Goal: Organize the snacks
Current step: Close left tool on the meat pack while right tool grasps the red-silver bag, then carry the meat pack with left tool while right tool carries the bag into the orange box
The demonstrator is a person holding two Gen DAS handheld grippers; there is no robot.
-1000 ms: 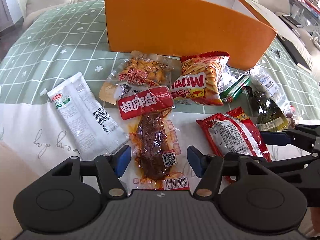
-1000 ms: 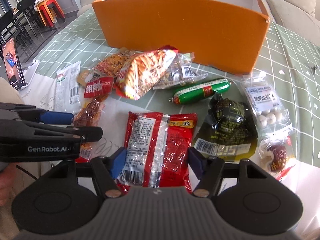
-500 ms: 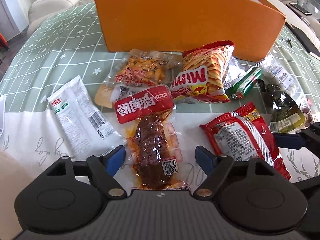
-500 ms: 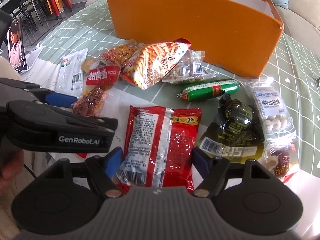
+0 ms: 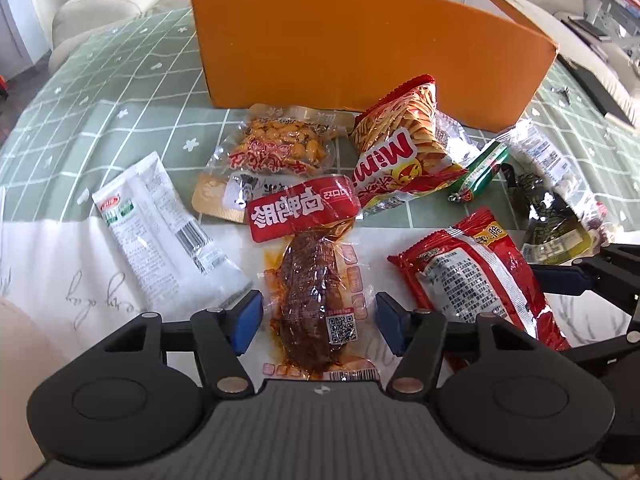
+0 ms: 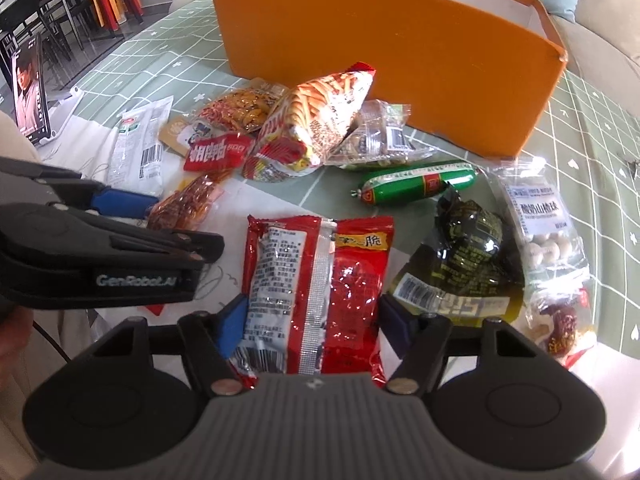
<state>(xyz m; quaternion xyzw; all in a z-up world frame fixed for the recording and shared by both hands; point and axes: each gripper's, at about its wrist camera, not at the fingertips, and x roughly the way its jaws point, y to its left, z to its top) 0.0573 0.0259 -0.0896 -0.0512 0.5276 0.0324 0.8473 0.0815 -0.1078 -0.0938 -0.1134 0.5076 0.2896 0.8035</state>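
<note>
A: Jaws of the left gripper (image 5: pixel 319 320) part open and closing, blue pads (image 5: pixel 248 320) either side of a clear pack of brown meat (image 5: pixel 316 300). Pads just beside its edges, not seen pressing.

B: And on the right?

A: Much the same. Jaws of the right gripper (image 6: pixel 312 326) closing too, set astride a red packet (image 6: pixel 316 288) with a silver seam. Near end of the packet between the pads, far end pointing toward the box. Hard to tell whether the left pad touches the wrapper.

B: Lifted, either one?

A: No. Both flat on the white cloth over the tabletop (image 5: pixel 120 92).

B: Containers?

A: One orange box (image 5: pixel 360 40) at the far side, open on top, white inside. Contents hidden from both cameras.

B: Rest of the snacks?

A: Scattered between the jaws and the box. Striped chip bag (image 5: pixel 400 152) propped just in front of the box wall, bag of orange nuts (image 5: pixel 280 140) to its left, white sachet (image 5: pixel 160 232) further left and apart. Green sausage (image 6: pixel 416 182) beyond the red packet, dark green pack (image 6: pixel 468 248) just right of that packet, clear bag of white balls (image 6: pixel 548 232) at the right edge.

B: Grippers relative to each other?

A: Side by side, close, both tilted down at the cloth.
</note>
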